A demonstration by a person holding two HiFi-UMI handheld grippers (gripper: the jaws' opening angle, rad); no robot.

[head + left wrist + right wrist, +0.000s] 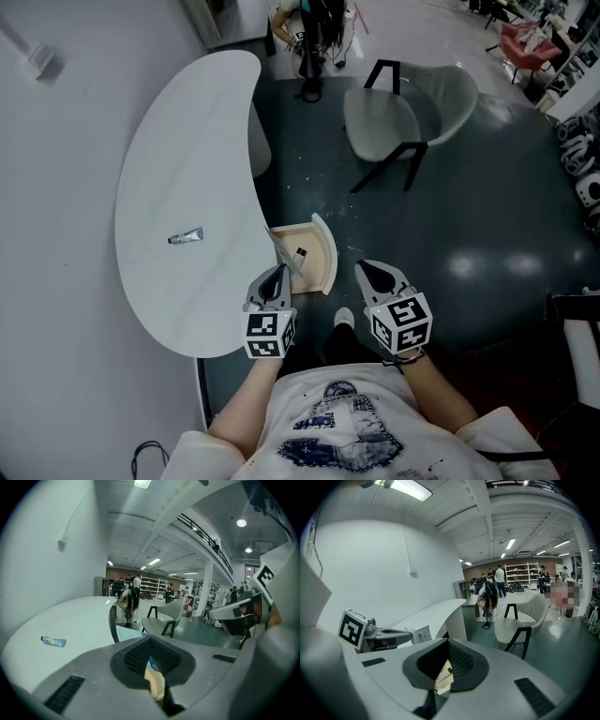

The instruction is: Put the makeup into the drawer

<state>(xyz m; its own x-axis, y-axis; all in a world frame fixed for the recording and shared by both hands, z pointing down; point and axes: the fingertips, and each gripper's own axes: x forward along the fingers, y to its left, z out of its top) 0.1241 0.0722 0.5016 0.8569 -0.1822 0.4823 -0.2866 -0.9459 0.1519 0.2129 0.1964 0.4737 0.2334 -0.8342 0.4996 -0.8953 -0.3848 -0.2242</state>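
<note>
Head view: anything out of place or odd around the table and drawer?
Only the tube: it lies alone on the table, outside the open drawer, which holds one small dark item. Nothing looks spilled, tipped or damaged.

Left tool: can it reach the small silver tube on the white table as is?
Probably yes. The small silver tube lies alone on the curved white table, with only bare tabletop between it and the left tool. The jaws are shut, so they'd need opening first.
</note>
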